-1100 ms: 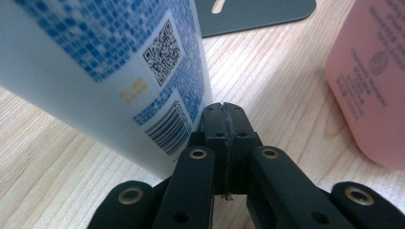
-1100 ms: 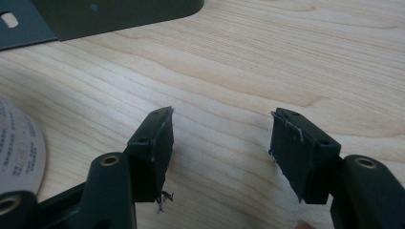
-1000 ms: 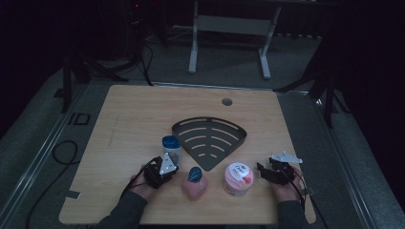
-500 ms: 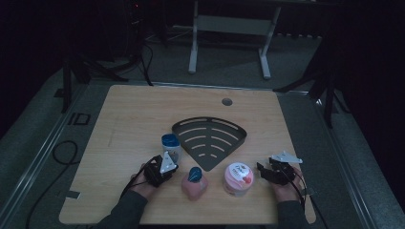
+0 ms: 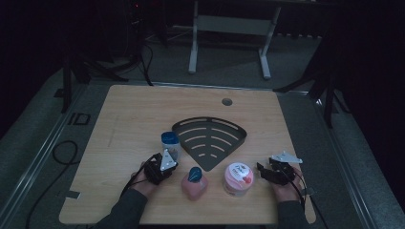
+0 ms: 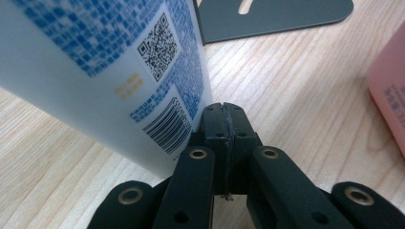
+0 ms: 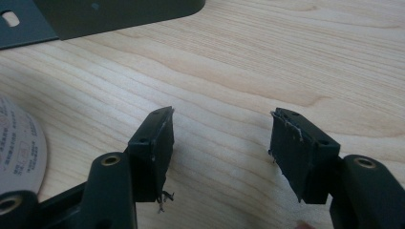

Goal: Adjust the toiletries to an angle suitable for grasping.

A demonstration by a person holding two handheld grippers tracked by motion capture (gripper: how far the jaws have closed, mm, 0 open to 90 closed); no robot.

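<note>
Presently both grippers rest low at the near table edge. Left gripper (image 6: pixel 223 119), jaws pressed together on nothing, sits just beside the white bottle (image 6: pixel 102 62), seemingly poised to take it. Right gripper (image 7: pixel 222 143) stands parted and empty, right of the pink jar (image 5: pixel 237 178).

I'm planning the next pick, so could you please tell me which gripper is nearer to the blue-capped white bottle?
Left. The left gripper sits right beside the blue-capped white bottle, just in front of it. The right gripper rests far across the table, beyond the pink-lidded jar.

QR code, barcode on bottle (image 6: pixel 110 71)
</note>
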